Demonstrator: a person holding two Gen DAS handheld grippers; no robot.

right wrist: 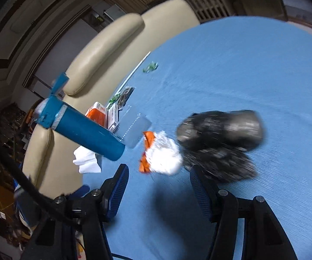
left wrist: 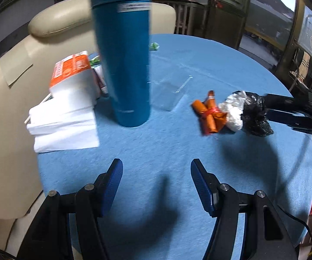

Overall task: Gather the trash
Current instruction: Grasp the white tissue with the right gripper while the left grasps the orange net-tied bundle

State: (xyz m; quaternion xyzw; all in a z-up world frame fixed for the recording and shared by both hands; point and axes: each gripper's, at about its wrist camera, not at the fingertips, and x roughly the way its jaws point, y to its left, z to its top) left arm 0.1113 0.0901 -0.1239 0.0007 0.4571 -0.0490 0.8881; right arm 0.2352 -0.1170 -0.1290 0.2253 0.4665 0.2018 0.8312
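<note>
On the blue table (left wrist: pixel 166 147) lie an orange wrapper (left wrist: pixel 210 114), a crumpled white plastic piece (left wrist: pixel 231 110) and a crumpled black plastic bag (left wrist: pixel 255 117), close together. My left gripper (left wrist: pixel 156 184) is open and empty, held over the near table. My right gripper (right wrist: pixel 158 186) is open; in the left wrist view its fingers (left wrist: pixel 285 110) reach in from the right and touch the black bag. In the right wrist view the black bag (right wrist: pixel 221 143), white piece (right wrist: pixel 164 153) and orange wrapper (right wrist: pixel 147 149) lie just beyond its fingertips, blurred.
A tall teal bottle (left wrist: pixel 125 65) stands mid-table. A stack of white tissue with an orange pack (left wrist: pixel 69 99) lies left. A clear plastic bag (left wrist: pixel 171 93) and a small green wrapper (left wrist: pixel 153 46) lie farther back. A cream chair (left wrist: pixel 15 86) stands behind.
</note>
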